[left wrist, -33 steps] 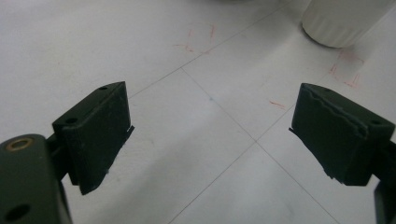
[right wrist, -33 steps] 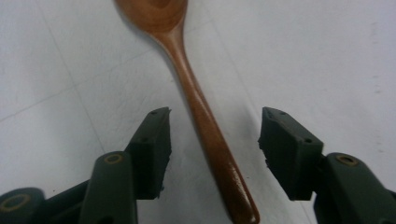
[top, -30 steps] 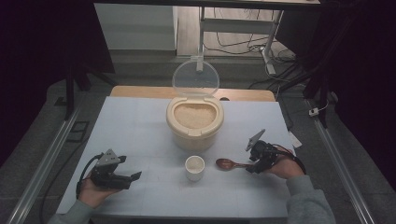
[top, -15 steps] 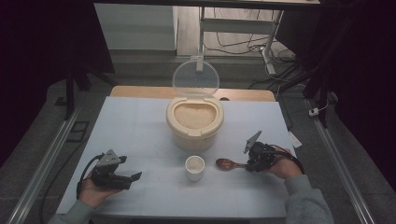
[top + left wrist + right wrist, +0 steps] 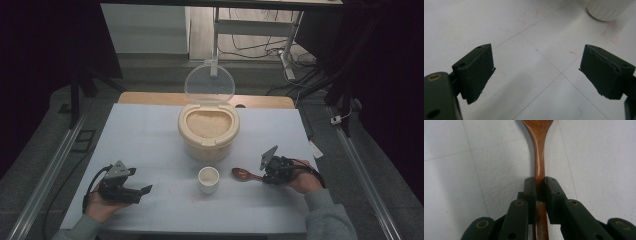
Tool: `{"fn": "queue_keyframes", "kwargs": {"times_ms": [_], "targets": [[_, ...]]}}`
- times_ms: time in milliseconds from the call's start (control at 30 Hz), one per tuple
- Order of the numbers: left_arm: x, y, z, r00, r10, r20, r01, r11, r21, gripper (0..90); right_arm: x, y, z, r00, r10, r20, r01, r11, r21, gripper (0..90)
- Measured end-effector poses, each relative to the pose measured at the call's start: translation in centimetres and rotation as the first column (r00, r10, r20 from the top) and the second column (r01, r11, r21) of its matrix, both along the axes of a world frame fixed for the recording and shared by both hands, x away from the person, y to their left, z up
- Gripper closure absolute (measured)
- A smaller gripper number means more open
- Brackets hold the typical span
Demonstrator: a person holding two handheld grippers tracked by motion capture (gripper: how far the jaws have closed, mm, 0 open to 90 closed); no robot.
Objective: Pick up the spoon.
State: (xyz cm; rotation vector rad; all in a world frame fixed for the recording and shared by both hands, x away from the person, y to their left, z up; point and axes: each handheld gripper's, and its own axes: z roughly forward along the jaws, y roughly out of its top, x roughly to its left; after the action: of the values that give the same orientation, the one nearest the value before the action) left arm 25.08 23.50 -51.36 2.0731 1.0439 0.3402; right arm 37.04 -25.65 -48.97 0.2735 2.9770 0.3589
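Right gripper (image 5: 540, 188) is seen clamped on the handle of the wooden spoon (image 5: 538, 150), its jaws having just been closing with the handle between them; the spoon lies flat on the table (image 5: 150, 135), its long axis running straight ahead from the jaws and its bowl pointing toward the small cup (image 5: 208, 178) just beside it. The open rice container (image 5: 208, 130) is set beyond the cup, so a lift and a swing forward would likely be called for. Left gripper (image 5: 142, 190), held wide open and gripping nothing, is kept well apart at the other side.
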Motion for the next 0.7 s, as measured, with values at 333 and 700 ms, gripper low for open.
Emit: {"fn": "queue_keyframes", "kwargs": {"times_ms": [333, 700], "targets": [[0.0, 0.0, 0.0, 1.0, 0.003, -0.001, -0.003, 1.0, 0.003, 11.7, -0.5, -1.1, 1.0, 0.9991, -0.034, 0.026, 0.032, 0.9956, 0.088, 80.2], [0.0, 0.0, -0.1, 1.0, 0.005, -0.004, -0.005, 1.0, 0.003, 11.7, -1.2, -2.0, 2.1, 0.9971, -0.056, 0.05, 0.046, 0.9798, 0.195, 80.4]]}}
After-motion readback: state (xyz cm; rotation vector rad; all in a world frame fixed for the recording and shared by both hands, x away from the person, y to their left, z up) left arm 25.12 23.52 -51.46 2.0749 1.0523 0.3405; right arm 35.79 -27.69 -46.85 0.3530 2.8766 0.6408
